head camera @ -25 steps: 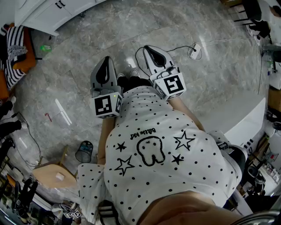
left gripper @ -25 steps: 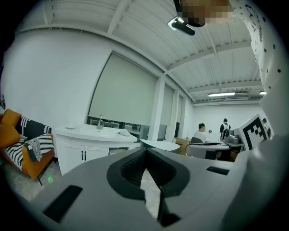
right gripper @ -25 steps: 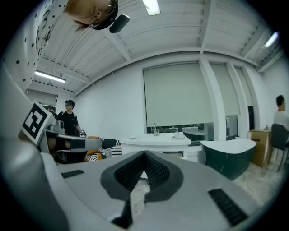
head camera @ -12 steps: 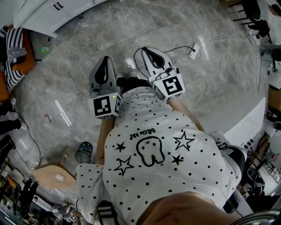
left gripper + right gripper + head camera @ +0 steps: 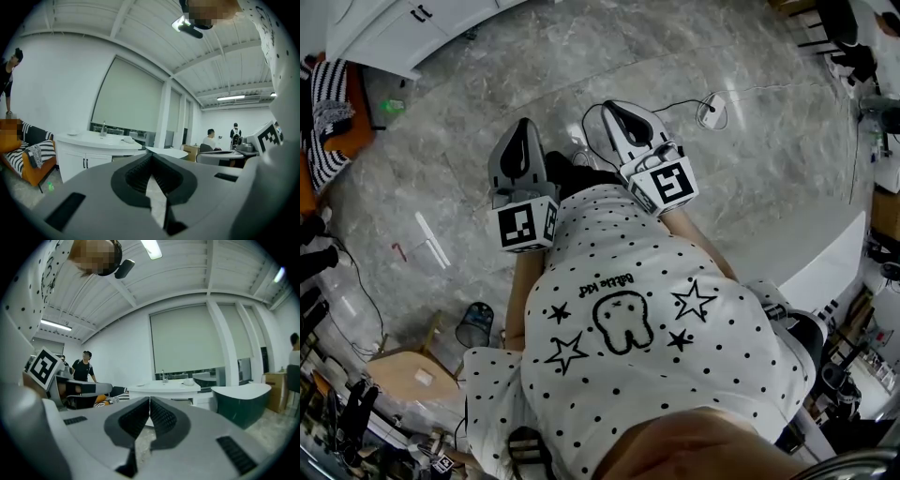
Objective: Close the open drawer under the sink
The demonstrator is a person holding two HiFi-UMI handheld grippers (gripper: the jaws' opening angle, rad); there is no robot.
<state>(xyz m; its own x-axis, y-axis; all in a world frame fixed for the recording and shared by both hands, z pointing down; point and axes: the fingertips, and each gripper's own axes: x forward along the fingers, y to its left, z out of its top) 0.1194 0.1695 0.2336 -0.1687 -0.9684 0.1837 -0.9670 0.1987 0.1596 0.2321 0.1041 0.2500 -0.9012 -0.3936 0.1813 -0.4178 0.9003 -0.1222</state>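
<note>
Floor is drifting slightly left since a second ago. Left hand-held gripper (image 5: 151, 159) and right hand-held gripper (image 5: 149, 401) are hanging closed, empty. Likely sink cabinet (image 5: 82, 157) is standing well apart; drawer indiscernible. Cable and plug (image 5: 711, 111) underfoot are risking a trip.

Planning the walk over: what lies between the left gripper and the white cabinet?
Head view: only bare floor between the left gripper and the white cabinet.

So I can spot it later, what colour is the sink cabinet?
White, with dark handles. The cabinet shows best in the left gripper view.
</note>
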